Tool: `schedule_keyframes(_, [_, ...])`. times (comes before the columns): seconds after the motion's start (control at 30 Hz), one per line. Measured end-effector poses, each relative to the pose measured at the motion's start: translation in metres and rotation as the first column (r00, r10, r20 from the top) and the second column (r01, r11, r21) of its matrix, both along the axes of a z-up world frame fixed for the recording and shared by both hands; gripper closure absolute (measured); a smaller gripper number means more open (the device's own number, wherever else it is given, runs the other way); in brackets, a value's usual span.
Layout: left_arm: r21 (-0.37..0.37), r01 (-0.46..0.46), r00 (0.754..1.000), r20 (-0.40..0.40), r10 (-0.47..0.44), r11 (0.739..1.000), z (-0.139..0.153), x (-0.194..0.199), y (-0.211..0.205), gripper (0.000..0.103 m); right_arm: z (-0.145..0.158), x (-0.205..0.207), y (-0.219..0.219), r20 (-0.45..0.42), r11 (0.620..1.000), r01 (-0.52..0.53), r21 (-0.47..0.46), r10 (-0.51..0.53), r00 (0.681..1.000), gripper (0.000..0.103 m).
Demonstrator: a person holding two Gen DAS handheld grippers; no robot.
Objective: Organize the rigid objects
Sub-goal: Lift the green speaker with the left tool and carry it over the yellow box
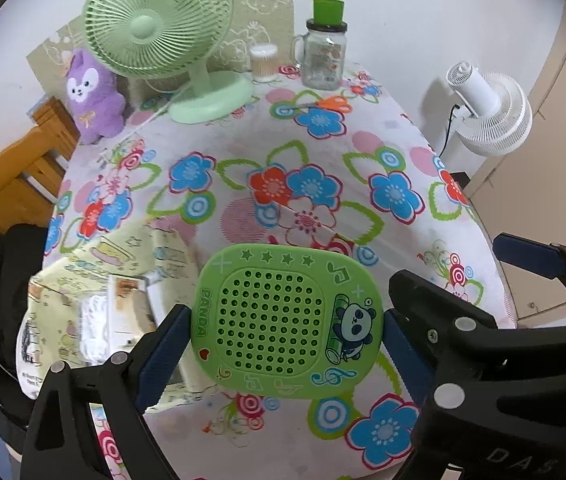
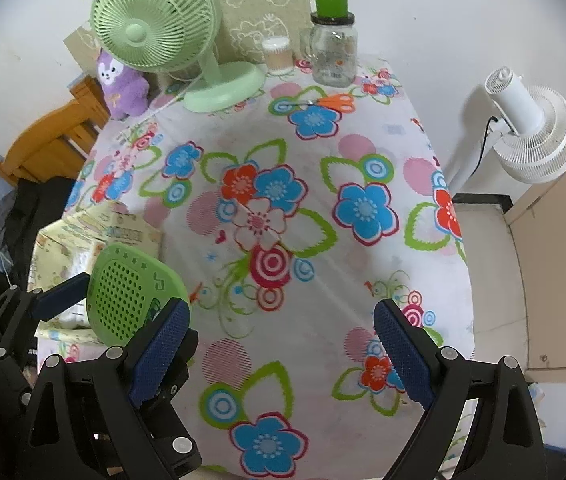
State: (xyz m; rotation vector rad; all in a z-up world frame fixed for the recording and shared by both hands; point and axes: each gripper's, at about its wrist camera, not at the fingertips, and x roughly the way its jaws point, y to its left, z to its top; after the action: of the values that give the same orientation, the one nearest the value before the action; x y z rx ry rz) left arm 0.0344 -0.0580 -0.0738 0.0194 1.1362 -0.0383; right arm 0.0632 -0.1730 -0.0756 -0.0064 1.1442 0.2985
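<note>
My left gripper (image 1: 287, 334) is shut on a green panda-print plastic case (image 1: 287, 320) with a perforated face, held above the near left part of the flowered table. The case also shows in the right wrist view (image 2: 127, 288), at the left, between the left gripper's blue pads. Just left of it stands an open yellow patterned box (image 1: 95, 280) with white items inside; it also shows in the right wrist view (image 2: 83, 236). My right gripper (image 2: 283, 344) is open and empty over the table's near middle. One of its fingers (image 1: 527, 254) shows at the right of the left wrist view.
At the table's back stand a green desk fan (image 1: 163, 28), a purple plush (image 1: 91, 96), a cotton-swab tub (image 1: 263, 62) and a glass jar with a green lid (image 1: 325, 52). Orange scissors (image 1: 323, 104) lie before the jar. A white floor fan (image 2: 531, 132) stands right; a wooden chair (image 1: 15, 176) left.
</note>
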Motion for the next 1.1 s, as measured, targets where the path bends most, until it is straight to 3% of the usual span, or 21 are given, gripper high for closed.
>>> schedule_keyframes(0.53, [0.004, -0.019, 0.999, 0.042, 0.019, 1.0, 0.026, -0.011, 0.034, 0.008, 0.028, -0.01, 0.033, 0.046, 1.0, -0.009, 0.004, 0.009, 0.999, 0.008])
schedule_keyframes(1.1, [0.007, -0.051, 0.997, 0.055, 0.051, 0.999, 0.028, -0.021, 0.08, 0.008, 0.034, -0.02, 0.081, 0.068, 0.999, -0.029, -0.014, 0.029, 0.997, 0.008])
